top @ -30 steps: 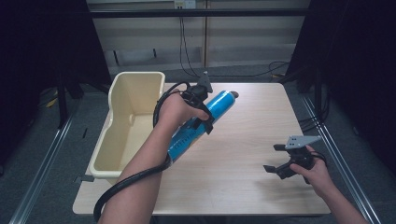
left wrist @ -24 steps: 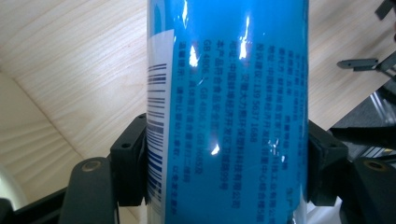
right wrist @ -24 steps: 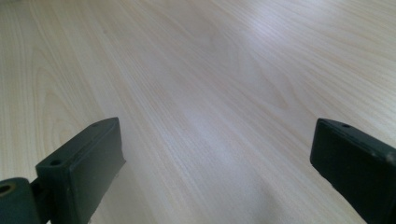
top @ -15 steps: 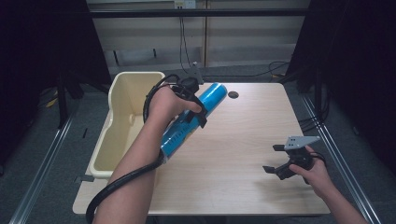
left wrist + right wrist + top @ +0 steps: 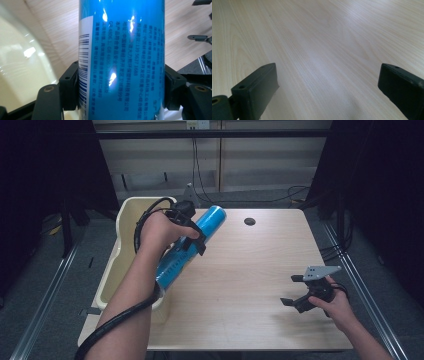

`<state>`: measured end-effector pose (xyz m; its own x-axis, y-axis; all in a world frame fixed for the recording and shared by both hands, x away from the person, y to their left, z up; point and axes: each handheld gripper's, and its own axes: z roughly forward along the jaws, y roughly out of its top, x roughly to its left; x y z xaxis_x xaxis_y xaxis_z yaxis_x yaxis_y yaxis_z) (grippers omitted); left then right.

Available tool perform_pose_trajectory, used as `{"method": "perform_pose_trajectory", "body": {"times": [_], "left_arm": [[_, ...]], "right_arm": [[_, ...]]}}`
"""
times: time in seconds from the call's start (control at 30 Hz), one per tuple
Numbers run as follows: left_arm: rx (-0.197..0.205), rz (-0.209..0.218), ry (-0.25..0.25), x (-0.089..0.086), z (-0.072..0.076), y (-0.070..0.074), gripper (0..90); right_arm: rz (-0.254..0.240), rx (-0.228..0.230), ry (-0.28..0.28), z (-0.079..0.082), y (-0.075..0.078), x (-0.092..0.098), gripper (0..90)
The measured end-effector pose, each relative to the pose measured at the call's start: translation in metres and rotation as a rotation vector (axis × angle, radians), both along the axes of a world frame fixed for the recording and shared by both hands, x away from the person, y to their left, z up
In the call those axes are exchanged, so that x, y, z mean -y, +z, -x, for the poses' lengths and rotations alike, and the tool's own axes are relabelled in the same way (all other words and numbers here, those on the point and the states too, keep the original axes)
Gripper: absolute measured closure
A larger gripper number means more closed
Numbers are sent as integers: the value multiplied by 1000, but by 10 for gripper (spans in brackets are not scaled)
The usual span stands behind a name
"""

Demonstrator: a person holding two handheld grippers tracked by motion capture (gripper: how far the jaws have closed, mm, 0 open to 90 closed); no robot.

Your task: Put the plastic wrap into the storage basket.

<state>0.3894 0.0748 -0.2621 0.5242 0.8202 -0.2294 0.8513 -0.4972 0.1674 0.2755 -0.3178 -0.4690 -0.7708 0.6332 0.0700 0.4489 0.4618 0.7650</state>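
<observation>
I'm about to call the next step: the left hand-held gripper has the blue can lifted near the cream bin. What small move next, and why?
Probably carry the blue cylindrical can a little further left, over the cream plastic bin. The left hand-held gripper is shut on the can's sides, and the can hangs tilted above the wooden table at the bin's right rim, not yet fully above the opening. The right hand-held gripper rests open and well apart.

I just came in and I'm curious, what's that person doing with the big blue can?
A person is working at a wooden table with a gripper in each hand. The left gripper has its fingers clamped on both sides of a tall blue can, holding it tilted in the air at the table's left edge, beside a cream plastic bin. The right gripper sits low over the table's right side with its fingers wide apart, holding nothing.
</observation>
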Motion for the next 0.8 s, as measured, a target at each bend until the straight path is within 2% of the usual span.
{"method": "perform_pose_trajectory", "body": {"times": [0.1,0.13,0.23,0.3,0.53,0.6,0.73,0.8], "left_arm": [[-4,1,7,-5,1,2,321],[-2,2,29,-10,1,4,321],[2,11,41,-14,2,5,321],[-4,6,63,-21,3,7,322],[-6,-10,81,-31,4,9,321],[0,-10,106,-35,5,10,322],[0,-10,115,-41,5,11,322],[-2,-10,138,-46,6,12,322]], "right_arm": [[4,7,1,-1,0,-1,25],[1,6,0,-1,0,-1,24],[3,8,2,-1,0,-2,24],[4,7,2,-1,0,-2,24],[4,6,7,-3,0,-3,25],[3,7,14,-4,0,-4,25],[4,5,15,-5,1,-5,25],[2,10,23,-6,1,-6,25]]}}
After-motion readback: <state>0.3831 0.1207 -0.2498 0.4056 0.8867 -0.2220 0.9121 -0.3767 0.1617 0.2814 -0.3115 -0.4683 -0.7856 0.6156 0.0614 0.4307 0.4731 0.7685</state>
